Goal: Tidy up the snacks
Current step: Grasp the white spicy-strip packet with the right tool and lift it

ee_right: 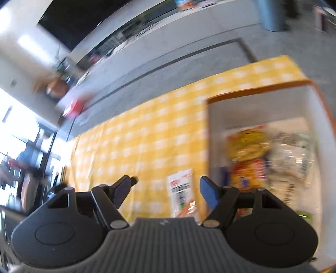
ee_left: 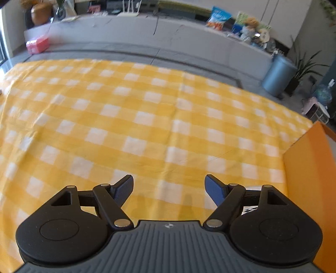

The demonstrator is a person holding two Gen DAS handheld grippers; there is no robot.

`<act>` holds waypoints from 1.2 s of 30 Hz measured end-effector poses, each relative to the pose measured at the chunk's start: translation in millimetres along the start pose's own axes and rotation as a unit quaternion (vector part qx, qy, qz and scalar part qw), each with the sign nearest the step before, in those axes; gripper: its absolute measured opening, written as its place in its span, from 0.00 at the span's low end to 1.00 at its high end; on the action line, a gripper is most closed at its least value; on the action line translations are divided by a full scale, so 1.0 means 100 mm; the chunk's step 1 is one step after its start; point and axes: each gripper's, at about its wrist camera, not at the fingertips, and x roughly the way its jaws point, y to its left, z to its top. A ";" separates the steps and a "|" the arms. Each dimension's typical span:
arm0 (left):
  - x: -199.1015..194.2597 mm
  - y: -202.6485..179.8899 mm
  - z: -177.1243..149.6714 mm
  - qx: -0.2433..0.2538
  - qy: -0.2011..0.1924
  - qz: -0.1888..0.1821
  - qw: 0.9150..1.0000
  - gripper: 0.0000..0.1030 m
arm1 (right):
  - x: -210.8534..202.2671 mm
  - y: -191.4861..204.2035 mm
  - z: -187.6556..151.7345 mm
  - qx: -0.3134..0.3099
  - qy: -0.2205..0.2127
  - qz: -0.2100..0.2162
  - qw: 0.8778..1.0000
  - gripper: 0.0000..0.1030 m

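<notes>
My left gripper (ee_left: 169, 184) is open and empty above the yellow checked tablecloth (ee_left: 136, 117). The orange box (ee_left: 304, 178) stands at its right. In the blurred right wrist view, my right gripper (ee_right: 167, 184) is open and empty over the cloth, just left of the box (ee_right: 214, 130). A white snack packet (ee_right: 182, 193) with a barcode lies on the cloth between its fingers, against the box's outer wall. Inside the box lie a yellow and red snack bag (ee_right: 248, 155) and a clear packet (ee_right: 294, 151).
A grey bench (ee_left: 147, 31) runs along the back with a red box (ee_left: 37, 44), snack bags (ee_left: 218, 19) and soft toys. A blue bin (ee_left: 277, 75) and a plant (ee_left: 304, 67) stand on the floor at right.
</notes>
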 end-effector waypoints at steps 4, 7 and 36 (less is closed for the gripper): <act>0.05 0.13 0.01 -0.013 0.027 -0.003 1.000 0.86 | 0.42 0.39 -0.09 -0.094 0.016 -0.075 0.993 0.69; 0.05 0.18 0.01 -0.012 0.027 0.013 0.999 0.86 | 0.78 0.61 -0.27 -0.168 0.019 -0.144 0.975 0.69; -0.06 0.21 -0.04 -0.001 0.030 -0.030 0.999 0.86 | 1.97 0.52 -0.46 -0.169 0.096 -0.212 0.958 0.45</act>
